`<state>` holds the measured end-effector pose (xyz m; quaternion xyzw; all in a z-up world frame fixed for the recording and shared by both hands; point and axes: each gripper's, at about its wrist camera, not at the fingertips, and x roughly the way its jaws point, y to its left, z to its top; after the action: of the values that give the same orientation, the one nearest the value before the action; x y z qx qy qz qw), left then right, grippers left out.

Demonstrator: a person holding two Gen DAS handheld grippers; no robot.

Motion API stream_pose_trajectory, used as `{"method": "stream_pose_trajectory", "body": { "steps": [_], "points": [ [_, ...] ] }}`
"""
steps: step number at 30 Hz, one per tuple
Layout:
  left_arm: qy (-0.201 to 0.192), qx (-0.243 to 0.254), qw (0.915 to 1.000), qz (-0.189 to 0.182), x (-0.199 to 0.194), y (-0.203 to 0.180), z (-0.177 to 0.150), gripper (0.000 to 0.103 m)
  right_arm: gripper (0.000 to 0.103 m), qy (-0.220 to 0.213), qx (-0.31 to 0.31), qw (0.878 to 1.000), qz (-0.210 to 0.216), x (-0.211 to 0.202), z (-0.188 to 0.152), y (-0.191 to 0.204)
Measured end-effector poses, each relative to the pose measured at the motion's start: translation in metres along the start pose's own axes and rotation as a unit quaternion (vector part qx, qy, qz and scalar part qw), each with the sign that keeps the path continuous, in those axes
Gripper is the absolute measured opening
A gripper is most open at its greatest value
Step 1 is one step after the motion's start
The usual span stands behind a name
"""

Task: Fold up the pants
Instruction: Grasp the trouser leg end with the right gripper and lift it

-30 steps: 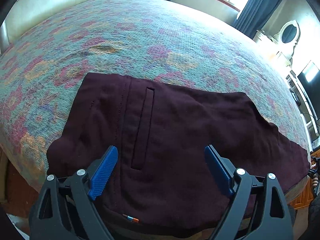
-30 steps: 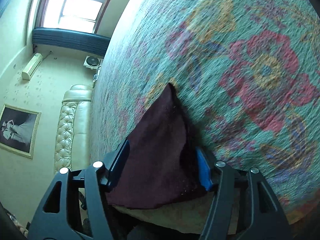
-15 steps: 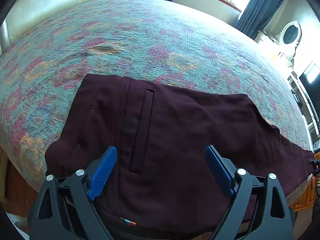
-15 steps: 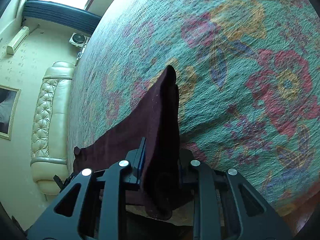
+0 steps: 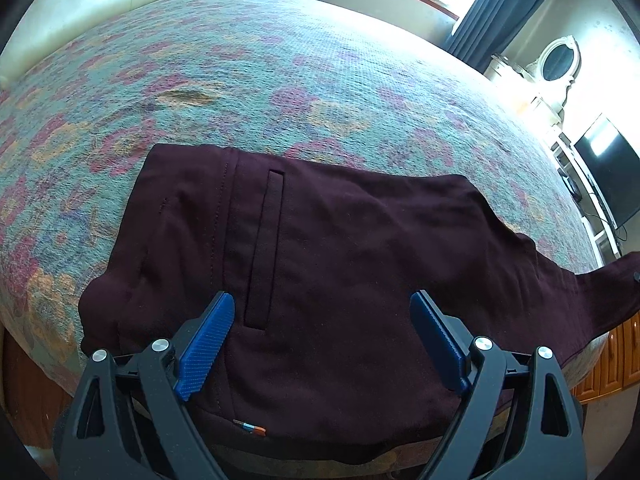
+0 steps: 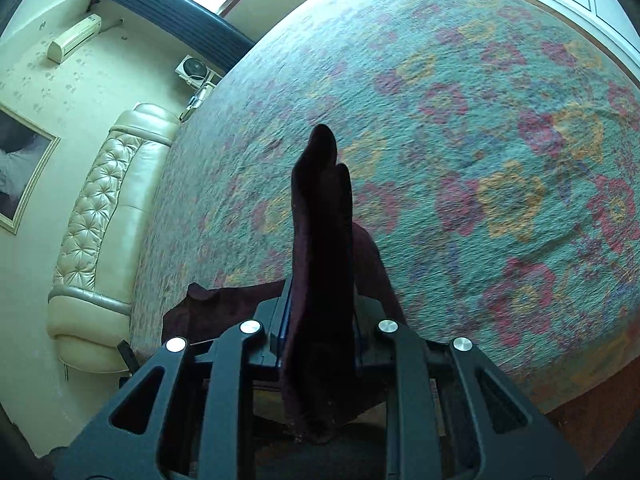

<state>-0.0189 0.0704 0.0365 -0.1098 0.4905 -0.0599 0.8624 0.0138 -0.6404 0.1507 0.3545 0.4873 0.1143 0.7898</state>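
Dark maroon pants (image 5: 340, 248) lie flat across the near edge of a bed, waistband and slit pocket to the left, legs running right. My left gripper (image 5: 322, 340) is open, its blue pads (image 5: 206, 338) hovering over the pants near the pocket. My right gripper (image 6: 320, 320) is shut on the leg end of the pants (image 6: 322, 216), which stands up between the jaws, lifted off the bed. In the left wrist view that lifted leg end (image 5: 616, 280) rises at the far right.
The bed has a teal floral bedspread (image 5: 300, 68). A cream tufted headboard (image 6: 100, 208) is at the far left. Windows with dark curtains (image 5: 492, 4), a dresser mirror (image 5: 560, 60) and a TV (image 5: 608, 172) stand beyond. Wooden cabinets (image 5: 612, 368) sit at the right.
My right gripper closed on the pants' leg end and lifted it off the bed, swinging upward. The left gripper stayed open and nearly still.
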Motion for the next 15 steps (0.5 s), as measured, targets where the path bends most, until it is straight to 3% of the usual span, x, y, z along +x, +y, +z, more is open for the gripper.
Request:
{"method": "stream_pose_trajectory", "body": {
  "steps": [9, 15],
  "points": [
    [0.003, 0.023, 0.9996, -0.012, -0.005, -0.011, -0.002, 0.088, 0.021, 0.015, -0.062, 0.998, 0.004, 0.062, -0.043, 0.118],
    [0.001, 0.028, 0.9994, -0.018, -0.010, -0.016, -0.002, 0.088, 0.020, 0.030, -0.080, 0.996, -0.013, 0.124, -0.076, 0.159]
  ]
}}
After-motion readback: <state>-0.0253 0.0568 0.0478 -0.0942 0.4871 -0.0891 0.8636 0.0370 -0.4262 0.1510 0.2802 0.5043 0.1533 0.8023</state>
